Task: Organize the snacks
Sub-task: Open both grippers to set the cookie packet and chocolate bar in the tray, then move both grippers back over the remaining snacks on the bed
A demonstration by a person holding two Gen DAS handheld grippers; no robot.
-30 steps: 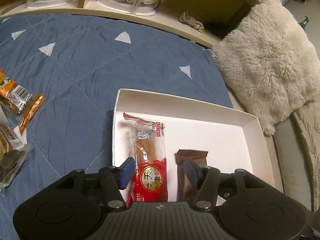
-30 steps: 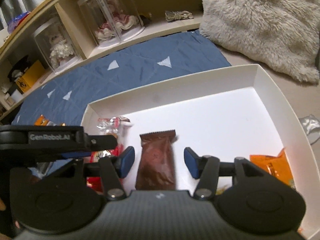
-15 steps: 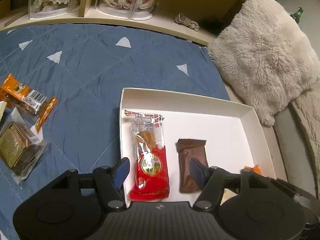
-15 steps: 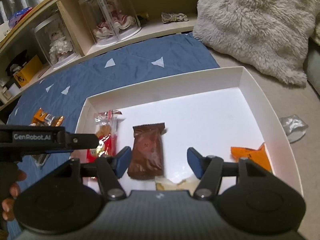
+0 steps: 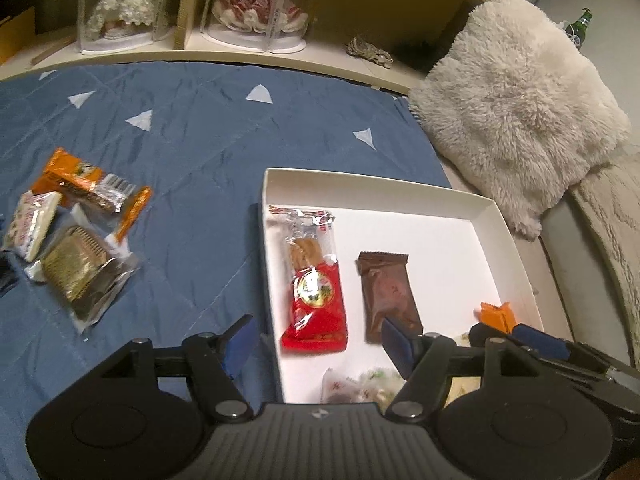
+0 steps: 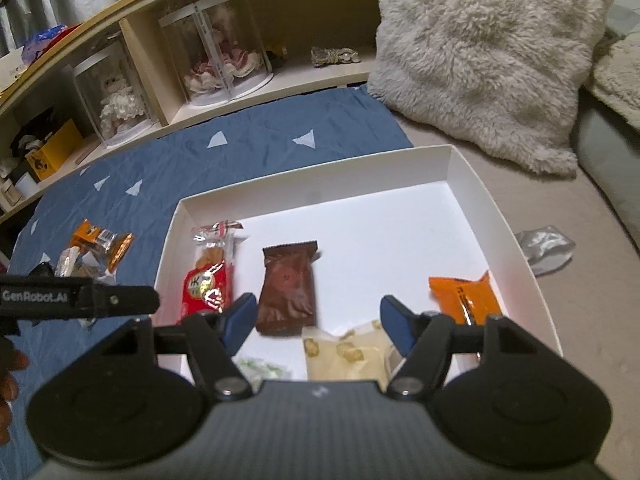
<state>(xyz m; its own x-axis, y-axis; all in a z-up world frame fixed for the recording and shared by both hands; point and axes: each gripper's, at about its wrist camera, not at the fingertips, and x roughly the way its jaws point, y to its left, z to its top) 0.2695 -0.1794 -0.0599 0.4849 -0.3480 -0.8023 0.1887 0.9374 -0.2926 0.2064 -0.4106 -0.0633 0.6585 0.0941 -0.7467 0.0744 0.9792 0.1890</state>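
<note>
Left wrist view is showing both tools pulling back and up from the white box (image 5: 508, 232), so more of the blue quilt (image 5: 200, 140) is coming into sight than a second ago. Going from the left, three loose snacks are lying together on the quilt: an orange packet (image 5: 86, 186), a white packet (image 5: 30, 224) and a gold-and-dark packet (image 5: 82, 276). The left gripper (image 5: 318, 340) is hanging above the box's near left wall with its fingers spread and nothing between them. Inside the box, the red biscuit pack (image 5: 314, 280) and the brown bar (image 5: 388, 296) are lying flat side by side, apart. Further right, the right gripper (image 6: 318, 320) is also standing wide apart and empty over a pale packet (image 6: 348, 354), with an orange wrapper (image 6: 464, 298) by the right wall. Both packs look freshly placed, so the pile on the quilt is probably next
</note>
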